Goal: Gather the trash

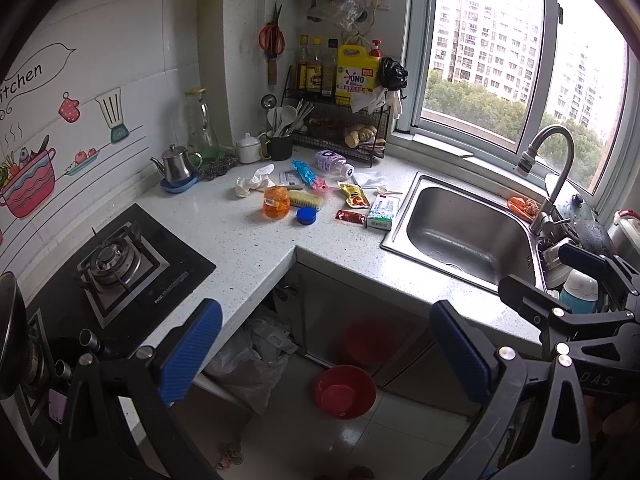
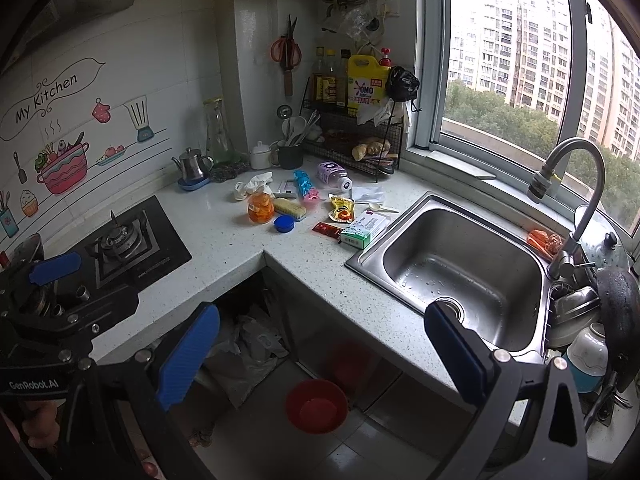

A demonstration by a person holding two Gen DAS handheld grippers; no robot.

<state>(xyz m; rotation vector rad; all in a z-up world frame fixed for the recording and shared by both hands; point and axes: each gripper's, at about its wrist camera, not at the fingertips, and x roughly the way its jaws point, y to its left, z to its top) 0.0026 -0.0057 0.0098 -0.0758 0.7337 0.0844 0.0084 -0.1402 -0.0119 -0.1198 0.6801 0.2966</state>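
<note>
Left wrist view: red sachet (image 1: 351,217) well beyond the open left hand-held gripper (image 1: 326,354).

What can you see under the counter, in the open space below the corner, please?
Under the counter stands a bin lined with a pale plastic bag, with crumpled wrappers showing inside. A red basin sits on the floor before it. The bin's deeper contents and the space behind are hidden in shadow.

Counter (image 1: 248,240) clutter: one orange jar (image 1: 276,203), one blue lid (image 1: 306,215), one scrub brush (image 1: 305,200), two sauce sachets, yellow (image 1: 353,194) and red (image 1: 351,217), one medicine box (image 1: 383,212), one lilac bottle (image 1: 333,162), one crumpled tissue (image 1: 253,180). Rack at 12 o'clock: three dark bottles (image 1: 316,66), one yellow jug (image 1: 357,73). Floor at 6 o'clock: one red bowl (image 1: 345,391).
</note>
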